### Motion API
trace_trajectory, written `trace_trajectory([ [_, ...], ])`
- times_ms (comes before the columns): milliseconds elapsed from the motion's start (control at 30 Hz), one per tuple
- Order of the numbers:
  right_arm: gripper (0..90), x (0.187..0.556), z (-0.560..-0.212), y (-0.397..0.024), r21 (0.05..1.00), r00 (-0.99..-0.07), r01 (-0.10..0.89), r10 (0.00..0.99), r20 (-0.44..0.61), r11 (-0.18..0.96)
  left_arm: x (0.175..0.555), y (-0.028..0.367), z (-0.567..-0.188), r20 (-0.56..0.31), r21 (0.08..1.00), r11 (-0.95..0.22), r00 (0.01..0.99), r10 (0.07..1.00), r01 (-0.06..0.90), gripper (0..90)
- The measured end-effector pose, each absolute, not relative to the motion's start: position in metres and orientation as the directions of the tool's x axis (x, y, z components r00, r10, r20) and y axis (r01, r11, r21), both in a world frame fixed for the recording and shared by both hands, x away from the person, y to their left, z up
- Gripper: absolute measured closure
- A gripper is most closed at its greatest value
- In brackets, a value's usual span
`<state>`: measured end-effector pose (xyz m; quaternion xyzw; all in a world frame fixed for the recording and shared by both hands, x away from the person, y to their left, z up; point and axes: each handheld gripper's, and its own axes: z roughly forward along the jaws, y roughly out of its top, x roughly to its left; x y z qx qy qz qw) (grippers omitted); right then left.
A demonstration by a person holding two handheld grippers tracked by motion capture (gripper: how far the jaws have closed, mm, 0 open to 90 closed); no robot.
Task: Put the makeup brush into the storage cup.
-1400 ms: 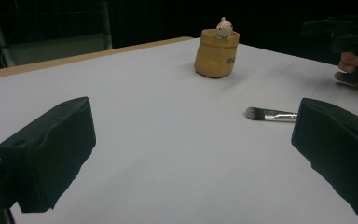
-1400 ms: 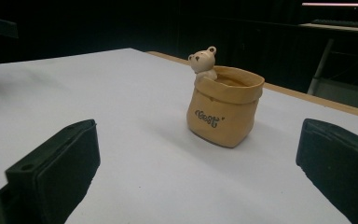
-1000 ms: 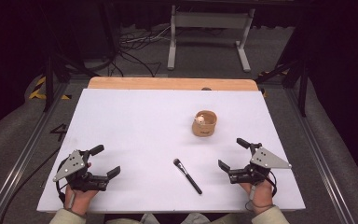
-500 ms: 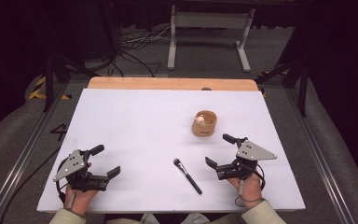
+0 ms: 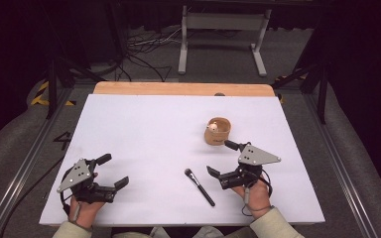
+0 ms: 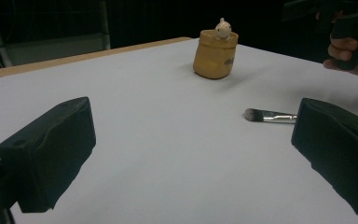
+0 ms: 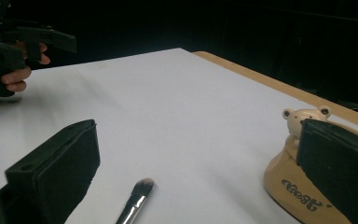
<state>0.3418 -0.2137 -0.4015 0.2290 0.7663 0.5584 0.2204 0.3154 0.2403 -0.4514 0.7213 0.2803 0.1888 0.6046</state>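
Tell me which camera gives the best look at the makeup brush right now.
The high view: the whole makeup brush lies bare on the white table, bristles to handle end, beside the right gripper. The left gripper view shows its bristles and ferrule, the handle hidden behind a jaw. The right gripper view cuts it off.

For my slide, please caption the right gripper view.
Open right gripper approaches a makeup brush beside a bear-topped holder.

I see a white table [image 5: 144, 139]; beyond it at twelve o'clock, a grey metal stand [image 5: 223, 22] and loose cables [image 5: 144, 47].
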Motion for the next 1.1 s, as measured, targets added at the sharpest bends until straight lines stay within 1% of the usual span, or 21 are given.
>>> trace_trajectory([
  [200, 0.0, 0.345, -0.391, -0.204, 0.939, -0.812, 0.120, 0.576, -0.094, 0.323, 0.315, 0.240, -0.451, -0.066, 0.978, -0.113, 0.772, 0.632, 0.176, 0.3],
  [367, 0.0, 0.349, -0.381, -0.194, 0.899, -0.823, 0.171, 0.559, -0.095, 0.404, 0.315, 0.240, -0.451, -0.071, 0.977, -0.110, 0.773, 0.630, 0.180, 0.3],
  [500, 0.0, 0.353, -0.372, -0.187, 0.846, -0.830, 0.240, 0.553, -0.075, 0.476, 0.315, 0.240, -0.451, -0.071, 0.977, -0.112, 0.772, 0.631, 0.181, 0.3],
  [567, 0.0, 0.354, -0.370, -0.185, 0.833, -0.829, 0.254, 0.554, -0.074, 0.492, 0.316, 0.240, -0.451, -0.066, 0.977, -0.116, 0.773, 0.631, 0.178, 0.3],
  [600, 0.0, 0.357, -0.366, -0.181, 0.803, -0.830, 0.277, 0.553, -0.078, 0.528, 0.315, 0.240, -0.451, -0.071, 0.977, -0.112, 0.772, 0.632, 0.181, 0.3],
  [667, 0.0, 0.360, -0.363, -0.178, 0.776, -0.831, 0.298, 0.551, -0.075, 0.556, 0.316, 0.241, -0.451, -0.069, 0.977, -0.114, 0.771, 0.633, 0.181, 0.3],
  [700, 0.0, 0.360, -0.363, -0.178, 0.776, -0.831, 0.298, 0.551, -0.075, 0.556, 0.316, 0.241, -0.451, -0.069, 0.977, -0.114, 0.771, 0.633, 0.181, 0.3],
  [867, 0.1, 0.365, -0.356, -0.169, 0.700, -0.831, 0.351, 0.552, -0.073, 0.622, 0.315, 0.241, -0.451, -0.073, 0.976, -0.112, 0.770, 0.634, 0.185, 0.3],
  [1100, 0.3, 0.372, -0.353, -0.155, 0.603, -0.844, 0.384, 0.530, -0.078, 0.700, 0.314, 0.241, -0.452, -0.081, 0.974, -0.114, 0.769, 0.634, 0.196, 0.2],
])
